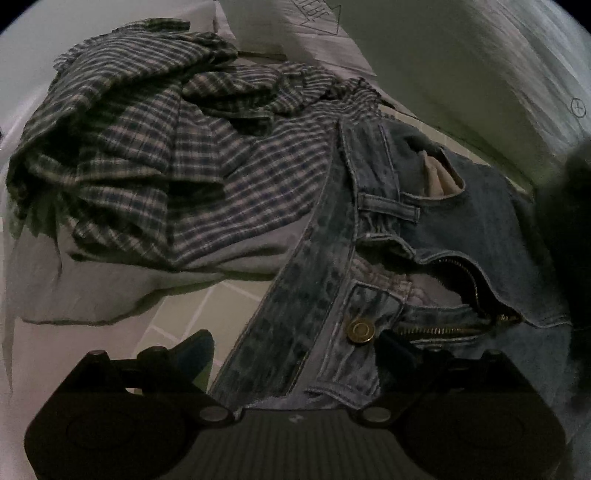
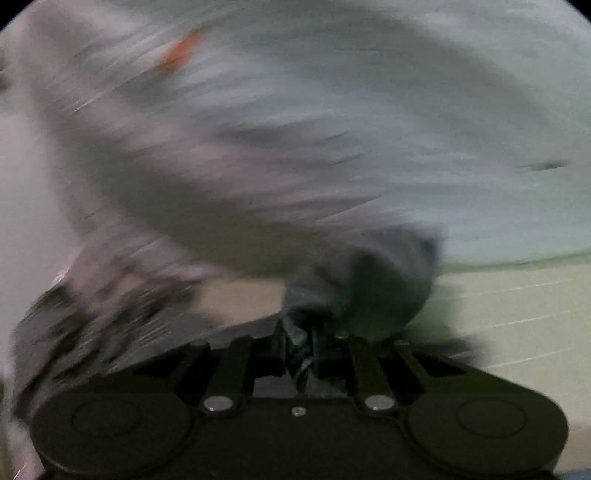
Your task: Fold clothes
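Blue jeans (image 1: 461, 229) lie on a pale tiled surface (image 1: 184, 314), fly open, with a brass button (image 1: 360, 329) and the zipper (image 1: 443, 328) showing. My left gripper (image 1: 295, 350) hangs just over the waistband, jaws wide open, one finger on each side of the band and nothing pinched. A heap of plaid shirt (image 1: 147, 140) lies to the left on a grey garment (image 1: 110, 288). The right wrist view is heavily blurred. There my right gripper (image 2: 299, 343) has its fingers close together on a bunch of blue-grey cloth (image 2: 369, 280).
A white printed box (image 1: 317, 26) and a pale wall or sheet (image 1: 480, 74) stand behind the clothes. A dark blurred shape (image 1: 576, 258) fills the right edge of the left wrist view. Tiled floor (image 2: 517, 314) shows right of my right gripper, with smeared plaid cloth (image 2: 92, 332) to its left.
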A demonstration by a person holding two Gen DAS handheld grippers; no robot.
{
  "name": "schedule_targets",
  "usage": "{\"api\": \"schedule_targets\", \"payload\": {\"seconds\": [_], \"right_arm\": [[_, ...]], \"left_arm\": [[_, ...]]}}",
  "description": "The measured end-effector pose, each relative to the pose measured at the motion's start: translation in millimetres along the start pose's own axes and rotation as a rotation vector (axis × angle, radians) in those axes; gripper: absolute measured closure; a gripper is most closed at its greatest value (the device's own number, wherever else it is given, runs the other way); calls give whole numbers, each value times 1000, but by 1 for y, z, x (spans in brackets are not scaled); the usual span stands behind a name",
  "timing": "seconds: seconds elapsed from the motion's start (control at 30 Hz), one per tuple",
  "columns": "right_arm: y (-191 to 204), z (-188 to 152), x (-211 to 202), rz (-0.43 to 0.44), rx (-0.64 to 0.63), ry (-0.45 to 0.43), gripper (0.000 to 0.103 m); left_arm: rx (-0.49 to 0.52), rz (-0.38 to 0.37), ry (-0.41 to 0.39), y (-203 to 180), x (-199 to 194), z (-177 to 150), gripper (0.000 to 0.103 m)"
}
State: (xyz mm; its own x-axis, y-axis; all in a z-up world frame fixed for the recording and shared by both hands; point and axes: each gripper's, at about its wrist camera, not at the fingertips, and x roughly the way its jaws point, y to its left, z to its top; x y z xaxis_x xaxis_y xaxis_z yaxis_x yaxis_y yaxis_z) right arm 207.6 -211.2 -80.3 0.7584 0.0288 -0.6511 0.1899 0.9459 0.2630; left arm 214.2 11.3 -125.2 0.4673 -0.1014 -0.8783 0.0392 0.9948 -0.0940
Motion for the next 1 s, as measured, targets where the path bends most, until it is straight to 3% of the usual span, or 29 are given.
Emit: {"api": "schedule_targets", "payload": {"seconds": [0.1,0.17,0.23,0.3,0.33,0.4,0.47,0.63,0.73,1.0], "right_arm": [[33,-37,34,9,-131,137,89],[38,-56,34,2,-190,162,88],[36,-57,18,14,-226,142,84],[31,-52,-3,27,-243,103,69],[23,-45,-14,19,-224,67,64],[5,-32,-32,-18,-162,-3,43],[-23,-23,-40,-63,-58,-41,39],[-93,-23,-31,-239,166,2,39],[-114,-35,-22,-296,202,51,44],[-116,-49,4,-225,215,134,56]], "left_arm": [[-8,9,2,0,0,-3,6],[-3,17,1,-2,-1,-6,5],[4,28,2,-6,0,-8,4],[9,36,9,-9,2,-8,4],[14,38,13,-10,3,-7,3],[25,42,23,-12,5,-6,2],[38,51,24,-15,6,-8,1],[61,72,27,-20,8,-12,0],[73,80,29,-22,9,-13,0],[81,84,35,-24,9,-13,0]]}}
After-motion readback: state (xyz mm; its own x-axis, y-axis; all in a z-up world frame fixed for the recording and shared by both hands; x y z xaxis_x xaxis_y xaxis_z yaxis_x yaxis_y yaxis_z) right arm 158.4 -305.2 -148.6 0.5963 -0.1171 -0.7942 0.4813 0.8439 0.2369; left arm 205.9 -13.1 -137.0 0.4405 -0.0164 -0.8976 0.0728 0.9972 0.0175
